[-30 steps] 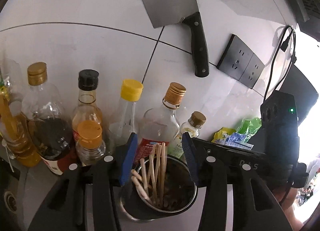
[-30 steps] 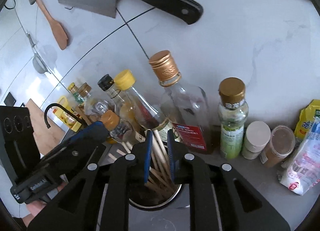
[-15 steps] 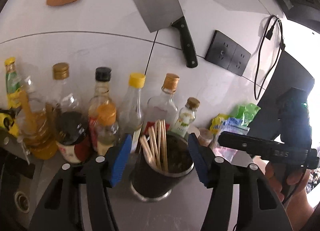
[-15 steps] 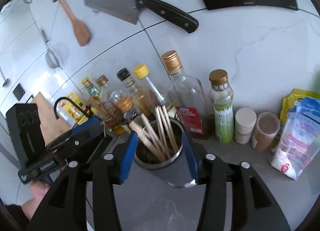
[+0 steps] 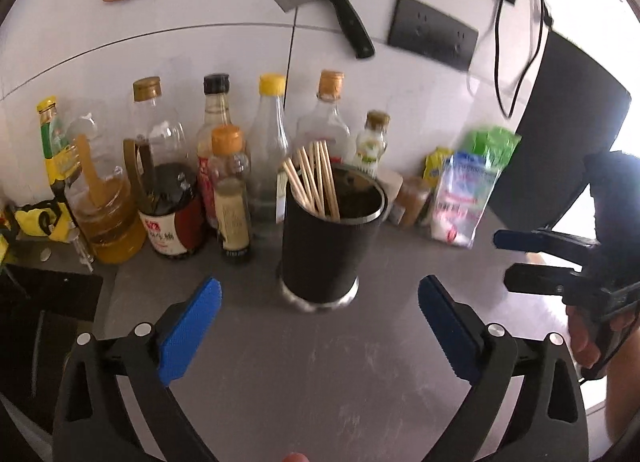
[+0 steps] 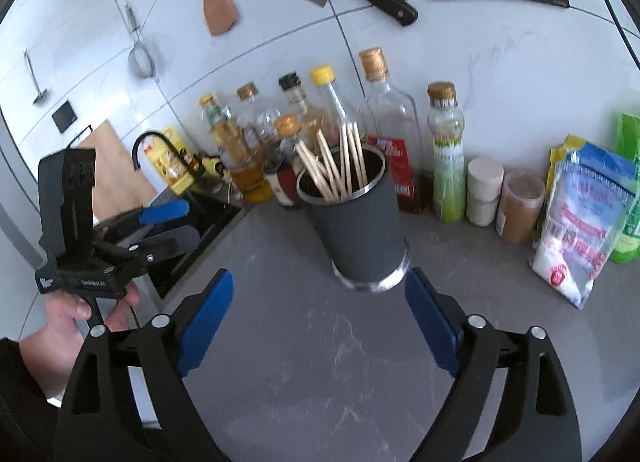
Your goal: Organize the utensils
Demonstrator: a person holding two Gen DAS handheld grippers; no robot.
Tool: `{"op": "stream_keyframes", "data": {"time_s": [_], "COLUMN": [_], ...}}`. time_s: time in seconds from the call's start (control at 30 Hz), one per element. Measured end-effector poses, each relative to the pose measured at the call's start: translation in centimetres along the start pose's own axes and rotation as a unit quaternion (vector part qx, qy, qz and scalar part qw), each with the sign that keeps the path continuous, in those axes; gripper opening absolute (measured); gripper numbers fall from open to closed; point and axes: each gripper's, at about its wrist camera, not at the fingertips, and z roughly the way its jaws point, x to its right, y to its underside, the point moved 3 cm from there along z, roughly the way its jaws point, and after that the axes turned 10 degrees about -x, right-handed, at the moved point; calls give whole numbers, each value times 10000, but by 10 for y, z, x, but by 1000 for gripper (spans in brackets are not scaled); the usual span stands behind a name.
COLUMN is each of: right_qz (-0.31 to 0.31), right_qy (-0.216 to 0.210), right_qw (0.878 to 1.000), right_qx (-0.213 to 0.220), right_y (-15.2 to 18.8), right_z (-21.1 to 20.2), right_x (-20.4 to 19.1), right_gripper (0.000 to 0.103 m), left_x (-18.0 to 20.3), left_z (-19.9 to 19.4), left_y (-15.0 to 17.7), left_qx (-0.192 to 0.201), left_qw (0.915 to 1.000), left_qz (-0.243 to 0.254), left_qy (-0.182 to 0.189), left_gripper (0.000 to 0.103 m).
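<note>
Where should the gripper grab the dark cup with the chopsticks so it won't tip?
Probably around the cup's round wall, about halfway up, coming from the open counter side in front. It stands upright, bottles crowd close behind it, and the chopsticks stick out above the rim, so the top is a poor place to grab.

ahead of left gripper [image 5: 319, 304]: bare grey counter [image 5: 304, 374] up to the dark utensil holder [image 5: 328, 246], which stands clear of both pads.
behind the holder: a close row of bottles [image 5: 224, 182] against the wall; no gap to pass.
left side: sink edge [image 5: 52, 294] just beside the left finger.
right side: open counter, then the right gripper [image 5: 500, 258] and packets [image 5: 464, 198].
ahead of right gripper [image 6: 319, 304]: holder's base just beyond the pads; jars [image 6: 520, 206] and packets to its right.
</note>
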Motion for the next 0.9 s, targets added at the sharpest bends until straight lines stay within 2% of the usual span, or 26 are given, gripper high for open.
{"op": "stream_keyframes", "data": {"time_s": [0.13,0.33,0.6,0.9], "right_qz": [28,193,167,144], "right_qy": [7,-199,-351,-481], "right_qw": [9999,9991,9980,9970], "right_qx": [-162,-334,-503,-586], "right_y": [26,51,67,73], "right_z": [3,9,13,21], "right_x": [6,17,15,11], "right_gripper": [88,88,88,88], "left_x": [14,33,43,44], "left_z": [6,23,36,39], "left_y": [12,25,41,53], "left_qx": [-118,-457,-629,-803], "left_qw": [9996,9986,9978,9966], "left_qz": [137,252,175,180], "left_qy": [-221,-23,102,1], "left_gripper": [96,96,96,96]}}
